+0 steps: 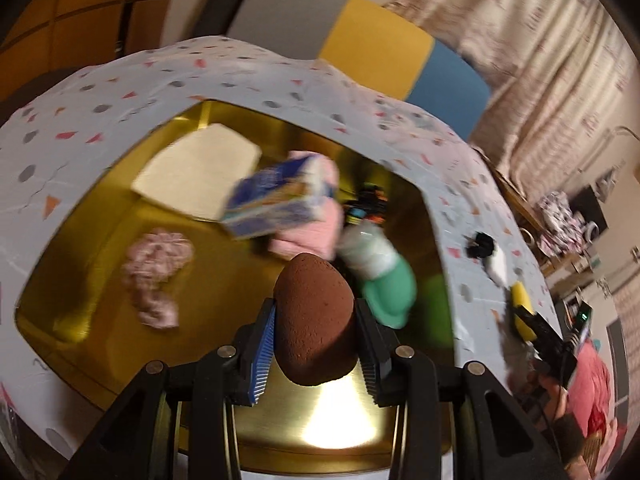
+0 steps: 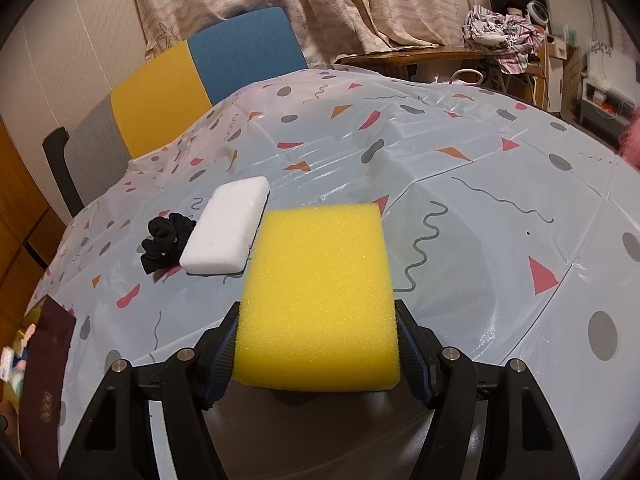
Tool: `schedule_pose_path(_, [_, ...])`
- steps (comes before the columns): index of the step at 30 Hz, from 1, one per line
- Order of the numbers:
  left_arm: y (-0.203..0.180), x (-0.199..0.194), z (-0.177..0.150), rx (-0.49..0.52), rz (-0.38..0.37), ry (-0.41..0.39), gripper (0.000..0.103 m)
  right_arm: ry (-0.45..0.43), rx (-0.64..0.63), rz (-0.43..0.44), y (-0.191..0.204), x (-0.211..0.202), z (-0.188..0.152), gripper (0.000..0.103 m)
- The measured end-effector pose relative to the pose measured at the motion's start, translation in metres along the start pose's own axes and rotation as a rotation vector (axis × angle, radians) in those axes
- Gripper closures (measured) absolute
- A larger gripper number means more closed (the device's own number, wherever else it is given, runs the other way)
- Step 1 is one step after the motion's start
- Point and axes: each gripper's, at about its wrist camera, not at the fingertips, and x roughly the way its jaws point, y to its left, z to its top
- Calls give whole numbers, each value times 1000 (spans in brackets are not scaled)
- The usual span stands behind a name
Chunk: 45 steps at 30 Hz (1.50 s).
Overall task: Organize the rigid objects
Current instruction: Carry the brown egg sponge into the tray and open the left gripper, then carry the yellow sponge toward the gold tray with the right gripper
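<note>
Brown sponge (image 1: pixel 316 320) pinched in the left gripper (image 1: pixel 316 344) over the gold tray (image 1: pixel 100 248), yellow sponge (image 2: pixel 320 296) squeezed by the right gripper (image 2: pixel 318 344), bare tablecloth (image 2: pixel 500 240) toward three o'clock.

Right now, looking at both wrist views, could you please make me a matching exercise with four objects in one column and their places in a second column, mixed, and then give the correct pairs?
Objects
1. brown egg-shaped sponge
2. yellow sponge
3. white block
4. pink scrunchie

Places
A. lying inside the gold tray
B. held between the fingers of the right gripper
C. resting on the patterned tablecloth, beside a black scrunchie
D. held between the fingers of the left gripper

Pairs: 1-D, 2-B, 3-C, 4-A
</note>
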Motion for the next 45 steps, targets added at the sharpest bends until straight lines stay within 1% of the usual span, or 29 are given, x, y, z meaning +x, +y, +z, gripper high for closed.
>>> schedule_pose_path(5, [23,3,5,-13,69,-5,61,8,-24,-24,4,1,0,33])
schedule_pose_path(7, [33,3,7,-35,104,-2,57,10,-33,-32,5,1,0,33])
schedule_pose_path(9, [41,-1,9,-65,121,-8,54,12,-40,-40,6,2,0,33])
schedule_pose_path(13, [48,-18,7,-92,106,-58,54,14,-53,-55,9,2,0,33])
schedule_pose_path(18, [46,-45,1,-86,78,-156,54,1,-42,-63,7,-3,-1,33])
schedule_pose_path(20, [42,-51,-2,-69,71,-169,54,2,-31,-58,5,-6,-2,33])
schedule_pose_path(24, [32,-51,-6,-30,62,-154,54,-1,-35,-45,8,-17,-6,33])
schedule_pose_path(29, [22,-45,-12,-9,22,-124,54,9,-62,50,29,-38,-19,33])
schedule_pose_path(34, [11,-44,-19,19,-12,-110,54,14,-98,182,65,-62,-32,33])
schedule_pose_path(35, [10,-44,-20,24,-15,-108,54,18,-112,216,75,-67,-36,33])
schedule_pose_path(39, [9,-46,-22,28,-25,-112,54,33,-168,308,112,-83,-49,33])
schedule_pose_path(45, [21,-50,-21,-8,-23,-119,54,59,-281,449,171,-108,-68,33])
